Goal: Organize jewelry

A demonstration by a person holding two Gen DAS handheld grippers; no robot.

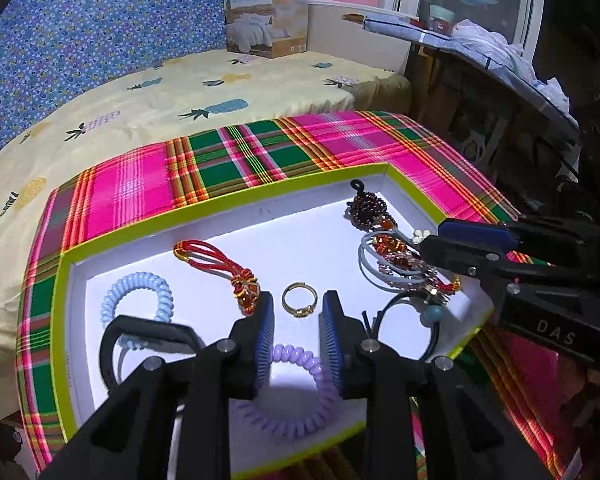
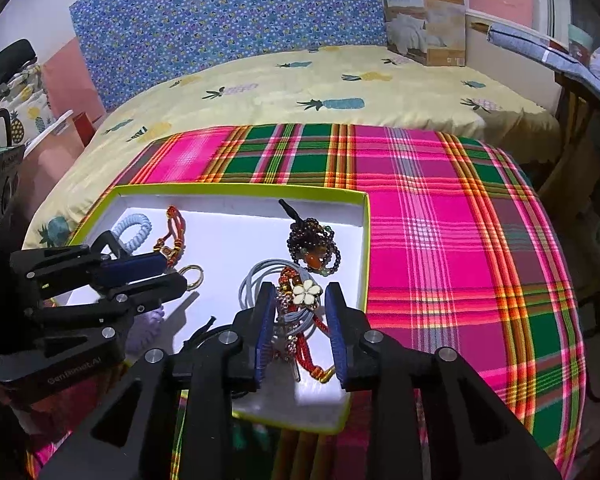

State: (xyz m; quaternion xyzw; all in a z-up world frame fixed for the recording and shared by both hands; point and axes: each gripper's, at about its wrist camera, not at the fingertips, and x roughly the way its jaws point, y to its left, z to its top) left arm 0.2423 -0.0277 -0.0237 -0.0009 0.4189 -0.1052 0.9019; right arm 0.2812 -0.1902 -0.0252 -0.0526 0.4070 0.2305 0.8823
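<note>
Plaid cloth [image 1: 236, 160] covers the tabletop beside a pineapple-print bed [image 1: 148, 92], and on it sits a green-rimmed white tray [image 1: 228, 196] holding the jewelry. Left claw [image 1: 298, 332] hangs spread over a gold ring [image 1: 299, 299] and a purple coil tie [image 1: 296, 396]. Right claw [image 2: 300, 332], also spread, straddles a tangle of beaded bands with a white flower charm [image 2: 307, 291].

Plaid cloth [image 2: 440, 216], pineapple-print bedspread [image 1: 148, 92], quilt box [image 1: 268, 16], blue floral panel [image 2: 228, 20]

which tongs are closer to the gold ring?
Left. The left tongs sit open just short of the gold ring; the right tongs straddle the tangled pile off to its right.
</note>
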